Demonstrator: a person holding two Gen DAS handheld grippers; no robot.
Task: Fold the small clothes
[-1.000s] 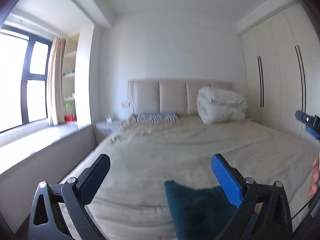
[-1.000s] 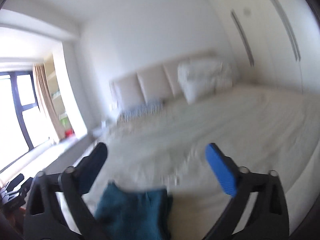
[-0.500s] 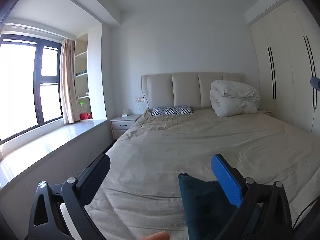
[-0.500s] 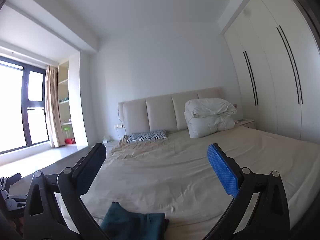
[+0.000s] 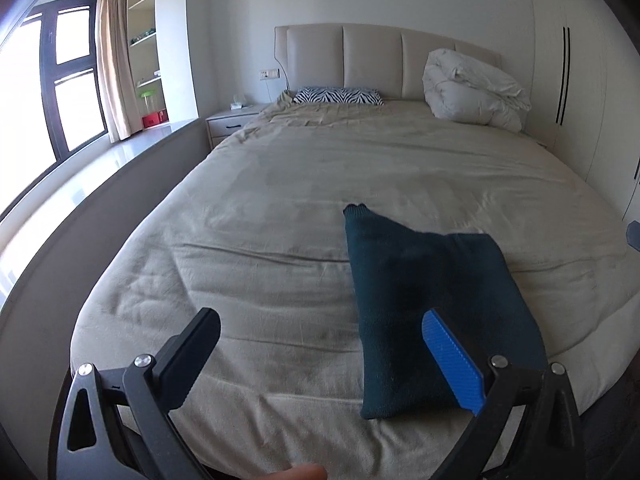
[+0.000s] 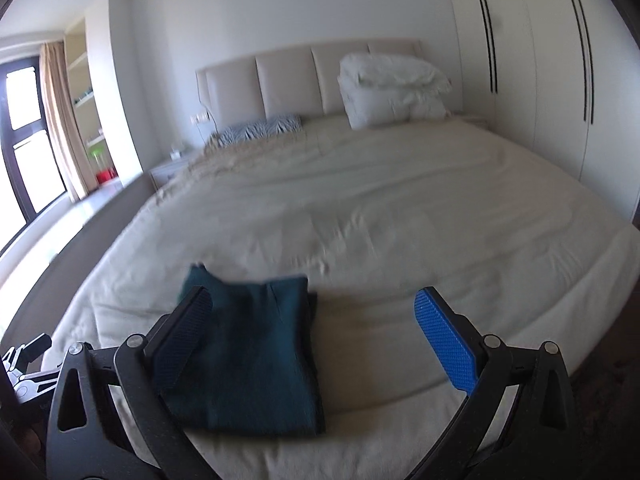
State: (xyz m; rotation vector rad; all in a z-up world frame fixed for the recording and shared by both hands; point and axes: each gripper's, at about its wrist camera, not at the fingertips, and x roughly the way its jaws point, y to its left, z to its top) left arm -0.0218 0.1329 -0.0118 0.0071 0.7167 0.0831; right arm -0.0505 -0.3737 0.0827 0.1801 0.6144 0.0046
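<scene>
A dark teal knitted garment (image 5: 428,304) lies folded into a rectangle near the foot of the beige bed (image 5: 320,184). In the right wrist view the same garment (image 6: 252,344) sits low and left of centre. My left gripper (image 5: 320,344) is open and empty, held above the bed's foot with the garment behind its blue right finger. My right gripper (image 6: 308,324) is open and empty too, with its black left finger over the garment's left edge. A fingertip (image 5: 296,473) shows at the bottom edge of the left wrist view.
A zebra-print pillow (image 5: 338,96) and a bundled white duvet (image 5: 472,92) lie at the padded headboard (image 5: 380,60). A nightstand (image 5: 232,122) and a window ledge (image 5: 80,172) run along the left. White wardrobe doors (image 6: 536,68) stand to the right.
Both grippers have tilted down toward the bed, so the garment now shows in full and higher in each view. Both stay open. The garment has not moved.
</scene>
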